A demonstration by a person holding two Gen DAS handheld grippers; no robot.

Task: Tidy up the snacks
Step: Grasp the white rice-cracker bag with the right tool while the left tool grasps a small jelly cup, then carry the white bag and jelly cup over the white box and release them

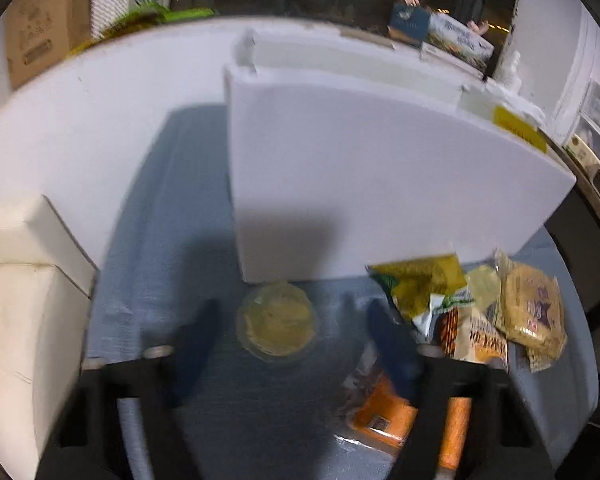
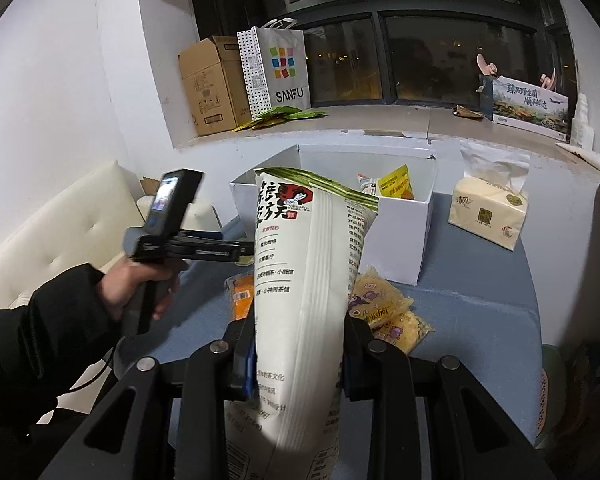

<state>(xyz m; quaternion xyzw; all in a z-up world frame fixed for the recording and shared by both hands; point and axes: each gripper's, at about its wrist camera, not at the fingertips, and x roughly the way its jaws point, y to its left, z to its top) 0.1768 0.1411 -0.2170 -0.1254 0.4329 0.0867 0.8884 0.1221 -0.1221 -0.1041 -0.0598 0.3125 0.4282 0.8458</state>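
my right gripper (image 2: pixel 300 354) pinches the tall white snack bag (image 2: pixel 308 280), lifted short of the white box (image 2: pixel 404 240). my left gripper (image 1: pixel 288 332) straddles a round yellow snack (image 1: pixel 278 326), pads apart. next i carry the bag over the rim and release.

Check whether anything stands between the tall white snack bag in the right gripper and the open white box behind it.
Nothing visible does. The right gripper grips the tall white snack bag, and the open white cardboard box stands directly behind it. A yellow packet already lies at the box's far side.
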